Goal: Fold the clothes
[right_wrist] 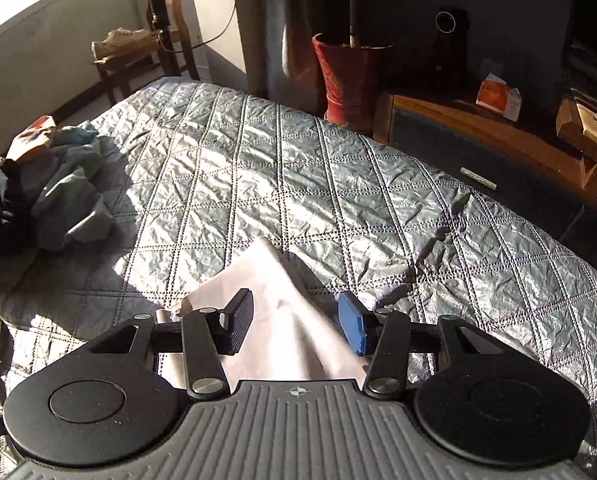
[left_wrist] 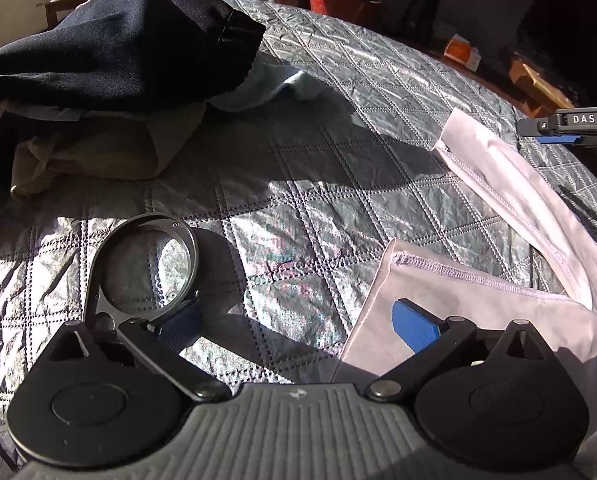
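A pale pink garment [left_wrist: 494,280] lies on the quilted grey bedspread [left_wrist: 298,184] at the right of the left wrist view. My left gripper [left_wrist: 298,328] is open wide and low over the bed; its blue right pad [left_wrist: 414,330] rests over the garment's corner and holds nothing. My right gripper [right_wrist: 296,326] is open, with a peaked fold of the same pink garment [right_wrist: 274,308] standing between its fingers, not pinched. The right gripper also shows at the far right of the left wrist view [left_wrist: 570,124].
A pile of dark blue, tan and light blue clothes [left_wrist: 98,80] lies at the bed's far left, also in the right wrist view [right_wrist: 38,184]. A red vase [right_wrist: 346,80] and a wooden cabinet [right_wrist: 478,136] stand beyond the bed. A chair with shoes [right_wrist: 134,52] stands at the back.
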Tool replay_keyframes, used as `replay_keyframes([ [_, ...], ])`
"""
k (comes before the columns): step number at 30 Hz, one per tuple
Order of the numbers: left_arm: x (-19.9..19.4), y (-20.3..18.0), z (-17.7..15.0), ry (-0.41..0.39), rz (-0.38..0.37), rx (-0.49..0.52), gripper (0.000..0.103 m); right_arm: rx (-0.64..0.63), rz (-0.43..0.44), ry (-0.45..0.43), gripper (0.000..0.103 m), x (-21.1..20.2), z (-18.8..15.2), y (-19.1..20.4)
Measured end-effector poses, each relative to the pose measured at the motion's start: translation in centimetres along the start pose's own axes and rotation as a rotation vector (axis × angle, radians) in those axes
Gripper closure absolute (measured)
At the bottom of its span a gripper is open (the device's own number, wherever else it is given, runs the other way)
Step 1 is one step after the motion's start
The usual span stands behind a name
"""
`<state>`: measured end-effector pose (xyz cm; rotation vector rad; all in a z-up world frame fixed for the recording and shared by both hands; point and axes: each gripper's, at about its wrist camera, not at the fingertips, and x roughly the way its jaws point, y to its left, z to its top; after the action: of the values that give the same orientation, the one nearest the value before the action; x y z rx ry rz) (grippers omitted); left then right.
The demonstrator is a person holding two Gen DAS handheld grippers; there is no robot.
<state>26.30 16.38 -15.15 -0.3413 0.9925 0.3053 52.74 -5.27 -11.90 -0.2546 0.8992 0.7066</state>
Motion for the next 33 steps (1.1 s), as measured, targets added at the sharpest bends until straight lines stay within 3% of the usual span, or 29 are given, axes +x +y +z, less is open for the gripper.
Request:
replay_keyframes([
  [4,0.3,0.1,0.1,0.003,-0.009,-0.009,0.002,-0.066,-0.019,0.059,0.048,3.5,0.6,1.2],
  [8,0.3,0.4,0.2,0.005,-0.018,-0.013,0.002,-0.032,-0.033,0.085,0.051,4.8,0.2,0.7],
  [10,0.3,0.6,0.2,0.005,-0.018,-0.015,0.002,0.021,-0.017,0.080,0.100,4.7,0.0,0.0],
  [14,0.3,0.9,0.3,-0.003,-0.009,-0.032,0.002,0.076,-0.017,0.012,0.100,2.5,-0.1,-0.1],
  [18,-0.2,1.3,0.6,-0.037,0.002,-0.066,0.002,0.066,-0.067,-0.094,0.100,-2.6,-0.9,1.7],
  [24,-2.0,2.5,1.2,-0.138,0.060,-0.113,0.002,-0.069,-0.180,-0.196,0.100,-11.0,-5.5,9.6],
  [28,-3.2,2.8,1.5,-0.201,0.053,-0.135,0.002,-0.091,-0.179,-0.191,0.100,-12.6,-10.5,16.4],
  [33,-4.6,3.9,1.7,-0.276,0.077,-0.188,0.002,0.003,-0.119,-0.082,0.100,-8.7,-16.7,22.4],
])
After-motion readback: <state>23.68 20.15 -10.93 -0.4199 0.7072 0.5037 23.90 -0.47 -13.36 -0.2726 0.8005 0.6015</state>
